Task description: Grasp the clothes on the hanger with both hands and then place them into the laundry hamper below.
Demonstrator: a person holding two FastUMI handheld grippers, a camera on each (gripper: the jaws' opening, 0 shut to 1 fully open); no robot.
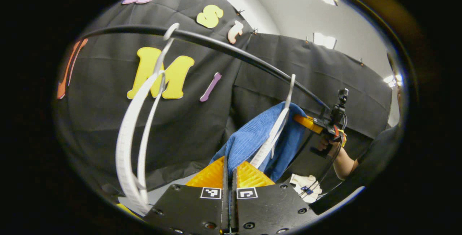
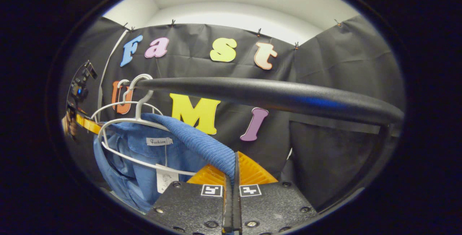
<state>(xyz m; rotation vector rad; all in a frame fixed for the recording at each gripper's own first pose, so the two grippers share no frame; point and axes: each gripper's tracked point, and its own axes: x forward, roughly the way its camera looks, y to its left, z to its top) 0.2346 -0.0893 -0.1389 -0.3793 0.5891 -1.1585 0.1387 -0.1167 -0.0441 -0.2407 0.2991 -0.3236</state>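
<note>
Both my left gripper point(image 1: 229, 170) and right gripper point(image 2: 234, 172) pinch the blue garment point(image 2: 158, 148), which hangs below the black rail point(image 2: 274, 96) on a white hanger point(image 2: 135, 121), its length running along the rail.

A black rail point(image 2: 274, 96) runs across the booth and carries everything here. Two white hangers point(image 2: 133, 119) hook over it in the right gripper view; the nearer one holds a blue garment point(image 2: 144, 159) draped over its shoulders. In the left gripper view, an empty white hanger point(image 1: 139, 126) hangs from the rail well apart from the one with the garment.
</note>
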